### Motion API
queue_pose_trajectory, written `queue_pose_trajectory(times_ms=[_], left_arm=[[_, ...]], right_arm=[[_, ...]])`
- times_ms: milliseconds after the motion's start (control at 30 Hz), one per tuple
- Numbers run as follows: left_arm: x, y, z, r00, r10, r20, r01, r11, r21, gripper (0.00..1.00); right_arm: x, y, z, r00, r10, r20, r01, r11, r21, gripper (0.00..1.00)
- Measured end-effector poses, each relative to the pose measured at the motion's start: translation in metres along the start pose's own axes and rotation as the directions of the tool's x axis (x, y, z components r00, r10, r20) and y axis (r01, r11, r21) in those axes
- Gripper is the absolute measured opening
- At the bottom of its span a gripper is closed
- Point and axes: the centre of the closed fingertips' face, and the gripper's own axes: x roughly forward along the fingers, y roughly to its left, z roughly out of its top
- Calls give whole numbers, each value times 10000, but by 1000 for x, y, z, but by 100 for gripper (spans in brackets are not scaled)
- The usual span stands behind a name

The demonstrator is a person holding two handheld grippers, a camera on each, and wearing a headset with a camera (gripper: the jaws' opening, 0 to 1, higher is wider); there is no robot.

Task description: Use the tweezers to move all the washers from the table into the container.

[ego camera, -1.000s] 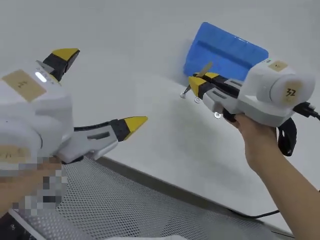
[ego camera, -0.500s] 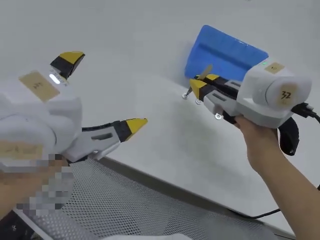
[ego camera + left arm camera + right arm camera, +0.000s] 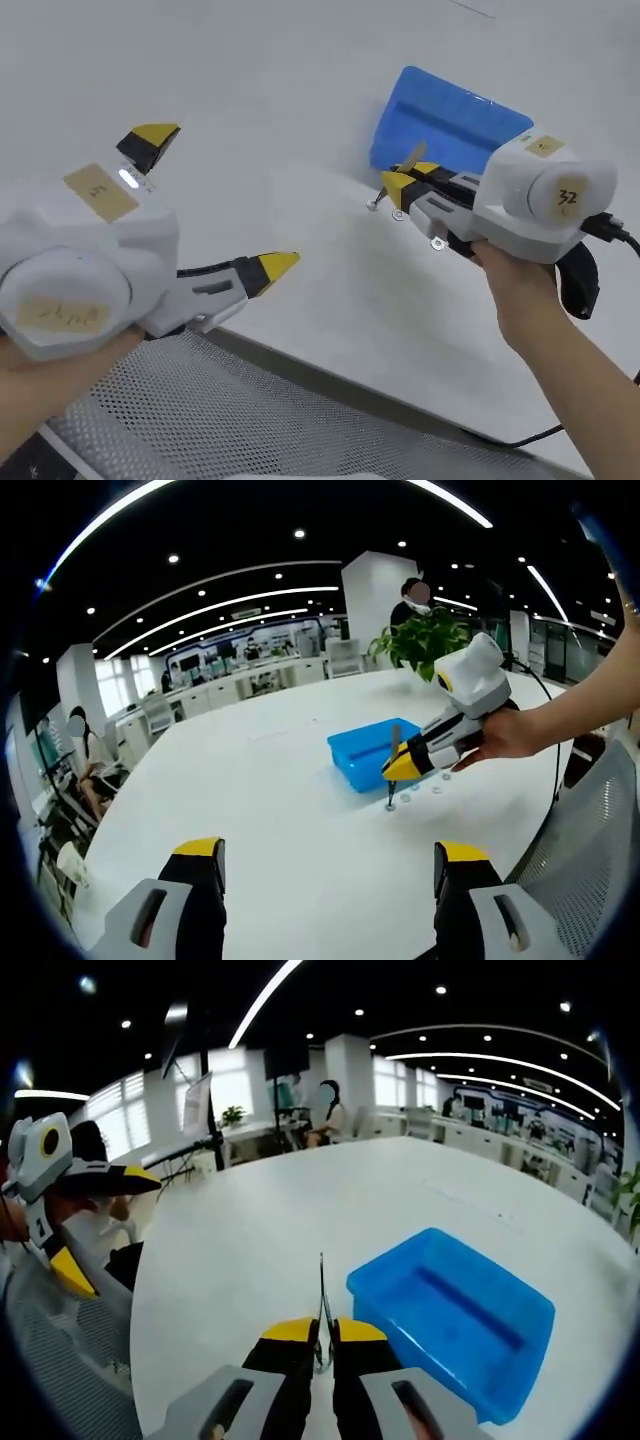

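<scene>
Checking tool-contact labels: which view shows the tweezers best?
Left gripper view: the tweezers stand side-on in the right gripper, tips down near the washers. The right gripper view shows them edge-on, a thin line between its jaws; the head view shows their ends, the middle behind the jaws.

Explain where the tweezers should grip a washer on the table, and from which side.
Probably the rim. The washers seem to lie flat on the table, so the tweezers in the right gripper should come down from above, one tip through the hole, one outside.
</scene>
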Motion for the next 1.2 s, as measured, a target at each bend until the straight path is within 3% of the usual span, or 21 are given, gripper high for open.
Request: queue_pose_trajectory(times_ms=[233,533,800,1200], left_arm=[[0,0,0,10000,26,58,-27,9998,205,88],[-2,-1,4,9995,-6,319,-3,9997,263,90],[-3,1,5,9991,102,401,-115,9994,321,90],[-1,3,3,9992,230,332,-244,9988,432,90]], right_arm=[[-8,5,14,9998,53,199,-47,9995,-303,2],[-26,6,41,9960,-30,892,35,10000,-47,2],[-31,4,56,9943,-186,1051,233,9988,-439,2],[-31,-24,79,9844,-829,1552,894,9954,-356,2]])
